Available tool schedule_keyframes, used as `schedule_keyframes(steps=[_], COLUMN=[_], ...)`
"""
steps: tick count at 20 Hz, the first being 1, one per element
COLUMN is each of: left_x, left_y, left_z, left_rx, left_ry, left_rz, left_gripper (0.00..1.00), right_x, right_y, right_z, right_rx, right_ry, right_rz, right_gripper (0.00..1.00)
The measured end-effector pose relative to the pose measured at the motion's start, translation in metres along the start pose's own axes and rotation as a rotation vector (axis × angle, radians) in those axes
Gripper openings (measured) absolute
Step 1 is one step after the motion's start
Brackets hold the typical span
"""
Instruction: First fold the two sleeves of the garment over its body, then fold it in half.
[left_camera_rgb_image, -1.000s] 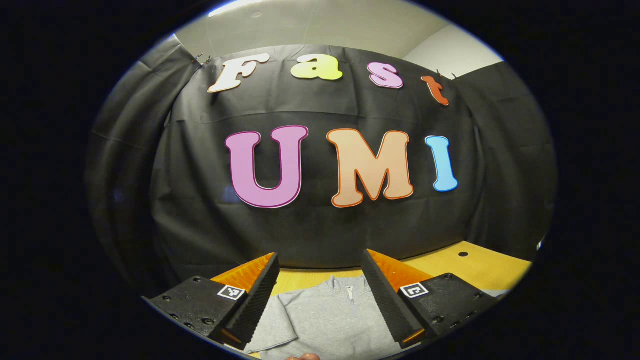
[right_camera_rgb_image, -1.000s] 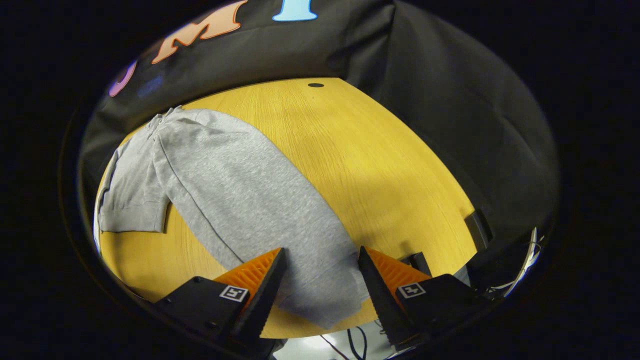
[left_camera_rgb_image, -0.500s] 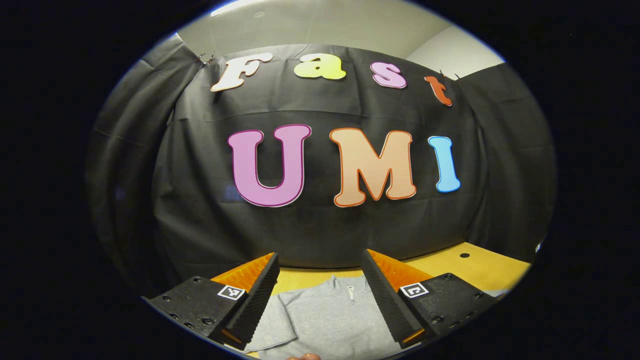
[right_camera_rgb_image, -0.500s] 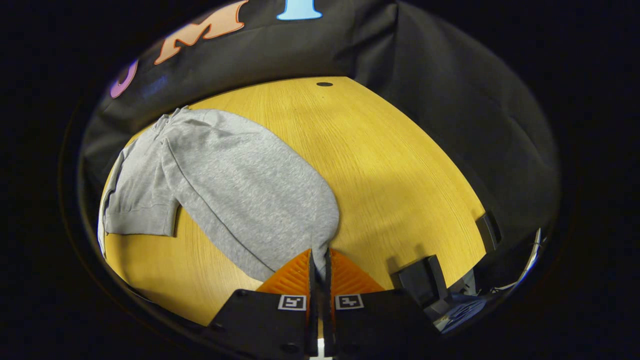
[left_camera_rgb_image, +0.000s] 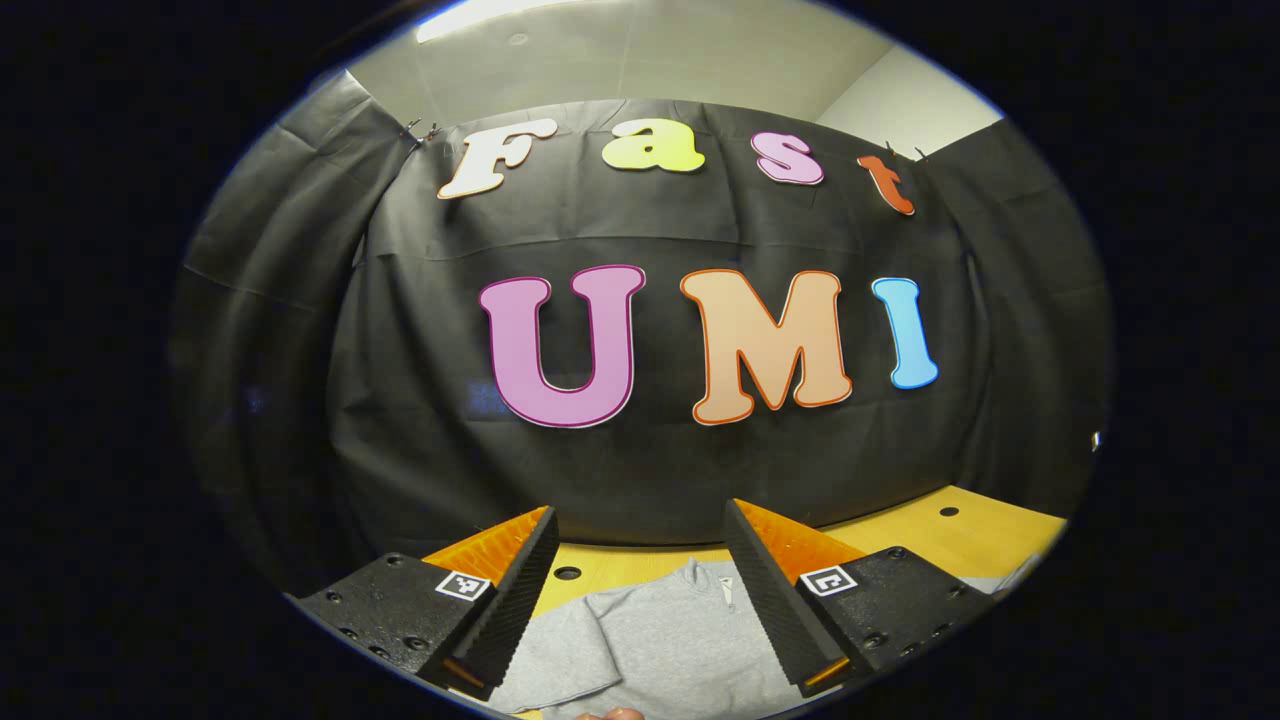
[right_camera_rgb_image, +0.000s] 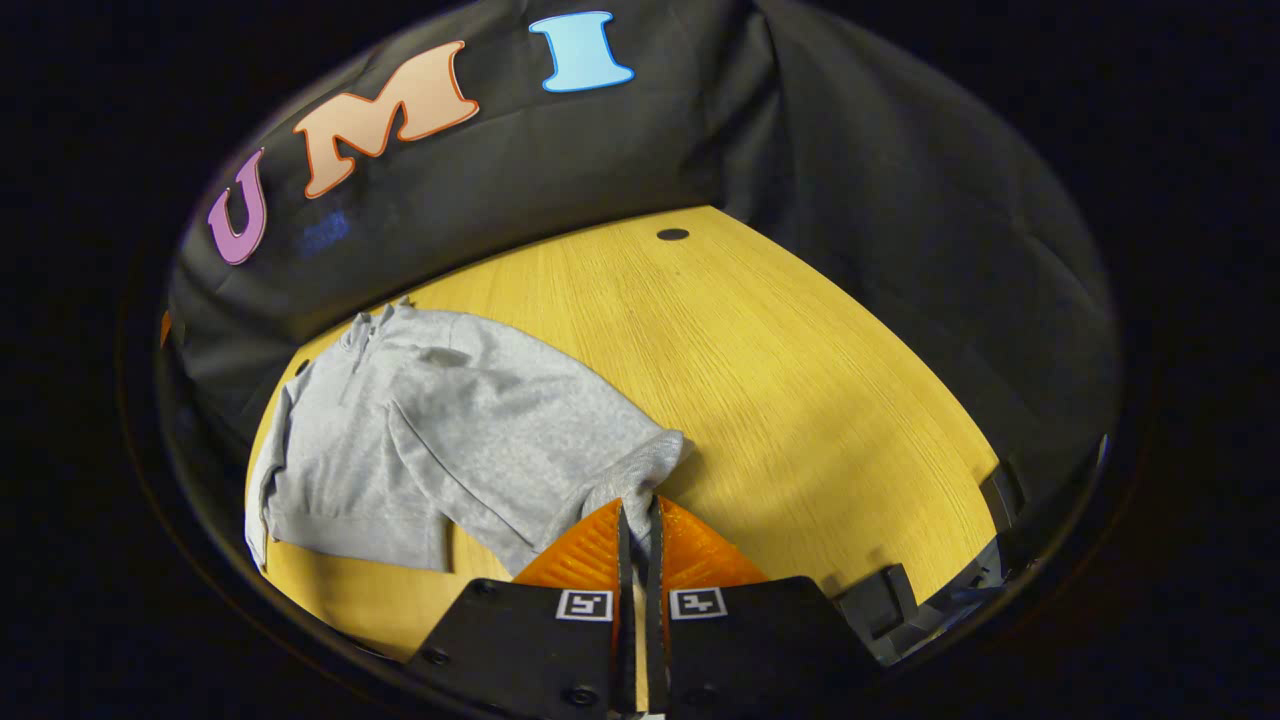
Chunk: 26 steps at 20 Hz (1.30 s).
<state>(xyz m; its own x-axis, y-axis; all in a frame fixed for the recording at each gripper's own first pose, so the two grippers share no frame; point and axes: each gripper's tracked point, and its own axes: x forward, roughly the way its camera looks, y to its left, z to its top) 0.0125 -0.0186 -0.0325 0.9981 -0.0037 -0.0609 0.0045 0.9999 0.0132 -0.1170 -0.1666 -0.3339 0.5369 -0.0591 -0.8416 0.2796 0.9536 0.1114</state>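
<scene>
A grey zip-neck sweatshirt (right_camera_rgb_image: 440, 430) lies on the yellow wooden table (right_camera_rgb_image: 800, 390). My right gripper (right_camera_rgb_image: 637, 510) is shut on the cuff end of its long sleeve (right_camera_rgb_image: 625, 470), which is lifted off the table and bunched toward the body. In the left gripper view the sweatshirt (left_camera_rgb_image: 665, 640) with its collar lies below and between the fingers of my left gripper (left_camera_rgb_image: 640, 530), which is open and held above the table, touching nothing. The sweatshirt's lower part is hidden behind the fingers.
The black cloth wall stands close behind the table. A small dark hole (right_camera_rgb_image: 672, 234) marks the tabletop's far part; two such holes (left_camera_rgb_image: 567, 573) show in the left gripper view. Dark brackets (right_camera_rgb_image: 880, 590) sit at the table's near right edge. Bare wood lies right of the sweatshirt.
My right gripper closed on the sleeve end, then lifted it and drew it toward the sweatshirt's body. The left gripper drifted slightly, still open.
</scene>
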Motion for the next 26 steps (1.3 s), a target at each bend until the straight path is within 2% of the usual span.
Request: schedule_keyframes(steps=[1,2,4,5,7,8,10,11,12,14,15,17,18,19,20,26], left_x=[-0.002,-0.003,-0.007,-0.009,-0.014,-0.016,-0.021,-0.023,-0.025,-0.030,-0.033,-0.038,-0.043,-0.046,-0.050,-0.076], left_y=[0.005,0.010,0.022,0.026,0.037,0.042,0.055,0.062,0.068,0.081,0.086,0.096,0.103,0.110,0.118,0.165], left_z=[0.000,0.000,-0.001,-0.001,-0.002,-0.001,-0.003,-0.004,-0.004,-0.005,-0.006,-0.007,-0.006,-0.003,-0.002,-0.005], left_rx=[0.002,0.003,0.005,0.006,0.010,0.010,0.013,0.015,0.017,0.017,0.016,0.015,0.014,0.012,0.011,-0.005], left_ry=[0.002,0.003,0.005,0.007,0.011,0.012,0.017,0.019,0.021,0.026,0.028,0.036,0.031,0.023,0.019,0.022], left_rz=[0.010,0.021,0.045,0.056,0.079,0.092,0.119,0.133,0.147,0.176,0.188,0.208,0.222,0.238,0.255,0.364], left_gripper=[1.00,0.96,1.00,0.96,0.96,1.00,0.99,0.96,0.99,0.96,0.99,0.99,0.96,0.99,0.96,0.96], right_x=[0.001,0.001,0.002,0.003,0.005,0.005,0.007,0.006,0.004,0.004,0.006,0.008,0.007,0.006,0.004,0.002], right_y=[0.008,0.017,0.032,0.041,0.058,0.064,0.079,0.088,0.099,0.123,0.135,0.157,0.169,0.180,0.192,0.275], right_z=[0.010,0.020,0.038,0.048,0.062,0.069,0.083,0.090,0.098,0.111,0.118,0.125,0.130,0.135,0.138,0.150], right_rx=[0.005,0.014,0.042,0.061,0.090,0.086,0.038,0.014,-0.005,-0.026,-0.038,-0.070,-0.088,-0.103,-0.115,-0.186], right_ry=[-0.014,-0.029,-0.049,-0.059,-0.072,-0.077,-0.103,-0.117,-0.129,-0.149,-0.158,-0.174,-0.183,-0.193,-0.200,-0.217], right_rz=[0.016,0.037,0.071,0.091,0.124,0.126,0.140,0.151,0.165,0.201,0.219,0.239,0.254,0.269,0.287,0.391], right_gripper=[0.06,0.06,0.06,0.05,0.06,0.06,0.07,0.05,0.07,0.06,0.06,0.06,0.06,0.06,0.07,0.06])
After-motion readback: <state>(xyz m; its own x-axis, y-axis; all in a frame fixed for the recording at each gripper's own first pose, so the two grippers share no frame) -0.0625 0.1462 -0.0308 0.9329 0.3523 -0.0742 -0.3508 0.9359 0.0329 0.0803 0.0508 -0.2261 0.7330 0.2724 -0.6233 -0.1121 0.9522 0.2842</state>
